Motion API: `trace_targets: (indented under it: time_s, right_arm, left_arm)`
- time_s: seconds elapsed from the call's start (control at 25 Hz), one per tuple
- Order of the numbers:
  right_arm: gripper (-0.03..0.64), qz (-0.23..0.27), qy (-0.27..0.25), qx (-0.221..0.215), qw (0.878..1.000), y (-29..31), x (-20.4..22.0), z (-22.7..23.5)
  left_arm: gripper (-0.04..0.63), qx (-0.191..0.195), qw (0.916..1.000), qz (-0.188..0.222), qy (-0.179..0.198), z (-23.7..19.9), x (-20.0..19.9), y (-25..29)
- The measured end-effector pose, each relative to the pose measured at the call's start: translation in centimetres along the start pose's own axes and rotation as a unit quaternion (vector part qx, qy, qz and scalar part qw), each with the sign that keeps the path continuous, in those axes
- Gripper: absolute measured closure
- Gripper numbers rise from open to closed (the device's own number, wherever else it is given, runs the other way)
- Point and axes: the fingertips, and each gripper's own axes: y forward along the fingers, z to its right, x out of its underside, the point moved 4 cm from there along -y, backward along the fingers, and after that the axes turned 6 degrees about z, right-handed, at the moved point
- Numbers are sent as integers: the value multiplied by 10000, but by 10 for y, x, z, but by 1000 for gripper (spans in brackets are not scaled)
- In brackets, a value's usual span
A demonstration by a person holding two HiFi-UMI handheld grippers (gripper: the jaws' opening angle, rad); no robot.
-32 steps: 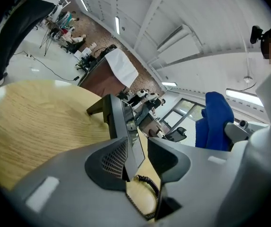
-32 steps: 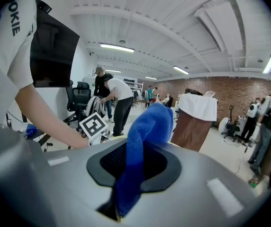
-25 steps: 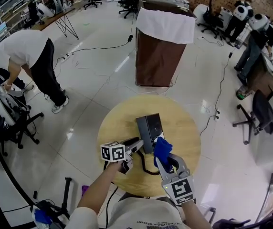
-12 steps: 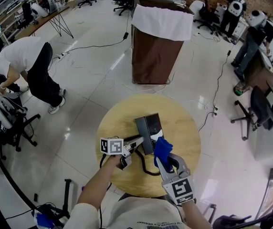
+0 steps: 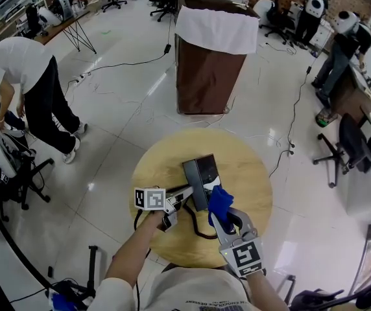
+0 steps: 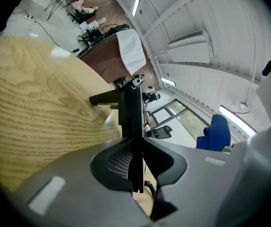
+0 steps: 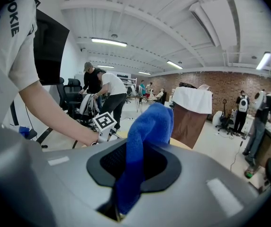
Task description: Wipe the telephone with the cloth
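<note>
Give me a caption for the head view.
Left gripper has just been closing on the telephone; right gripper holds the blue cloth.

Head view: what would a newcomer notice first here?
The bright blue cloth sticks up from the right claw, which is shut on it, at the near side of the round wooden table. Beside it, the left claw has just been closing onto the edge of the black telephone at the table's middle. Beyond stands a brown lectern draped in white.

Round wooden desk (image 5: pixel 250 167) on glossy floor (image 5: pixel 127 102). Beyond it, brown cabinet (image 5: pixel 205 80) draped with white sheet (image 5: pixel 216 30). Person (image 5: pixel 26 76) bent over, left.
</note>
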Motion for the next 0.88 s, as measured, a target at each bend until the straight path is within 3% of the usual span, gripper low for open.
trace_targets:
  time_s: [0.4, 0.6, 0.88]
  right_arm:
    - [555, 150, -10, 48, 9999, -7, -10, 1]
    - [554, 314, -77, 28, 9995, -12, -15, -2]
    - [555, 541, -62, -29, 9985, -22, -35, -7]
  left_arm:
    - [535, 112, 9998, 115, 153, 24, -5, -11]
    - [535, 332, 9985, 399, 151, 50, -13, -23]
    - [535, 562, 9942, 750, 536, 102, -39, -38]
